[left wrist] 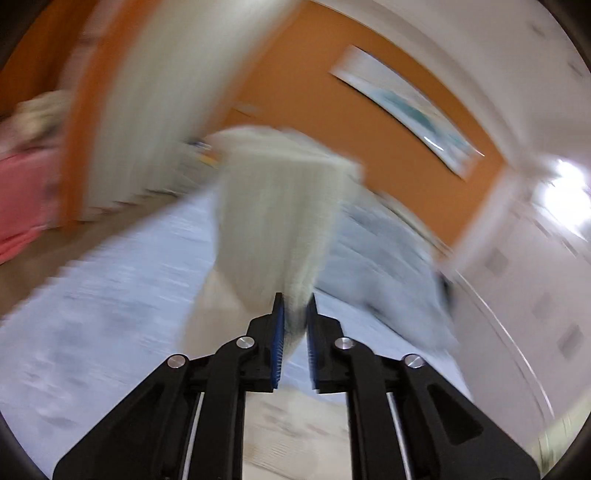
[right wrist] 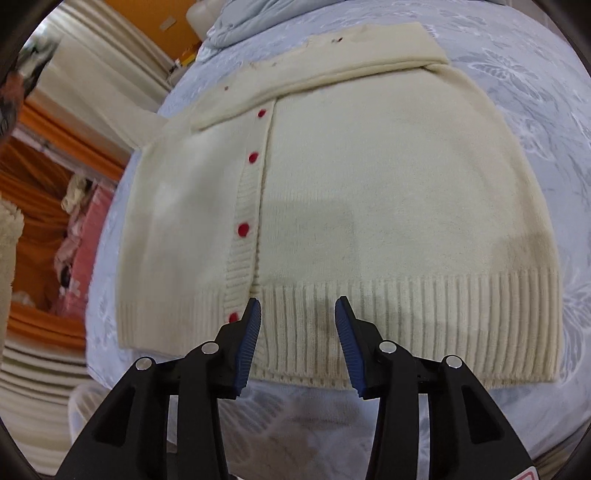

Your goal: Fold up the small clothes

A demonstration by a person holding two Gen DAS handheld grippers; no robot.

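A cream knit cardigan [right wrist: 369, 166] with red buttons [right wrist: 242, 229] lies flat on the pale blue patterned bed cover [right wrist: 535, 92]. One sleeve [right wrist: 332, 62] is folded across its top. My right gripper [right wrist: 297, 306] stands open just above the ribbed hem, beside the button band, with nothing pinched. In the blurred left wrist view, my left gripper [left wrist: 295, 299] is shut on a strip of cream knit fabric [left wrist: 280, 206], which hangs lifted over the bed cover [left wrist: 110, 295]. Which part of the cardigan it holds I cannot tell.
A grey quilt [right wrist: 240, 26] is bunched at the far end of the bed. Cream curtains [right wrist: 92, 74] and a pink box [right wrist: 88, 240] stand off the bed's left side. An orange wall with a framed picture [left wrist: 406, 107] and white cupboard doors [left wrist: 517, 277] are beyond.
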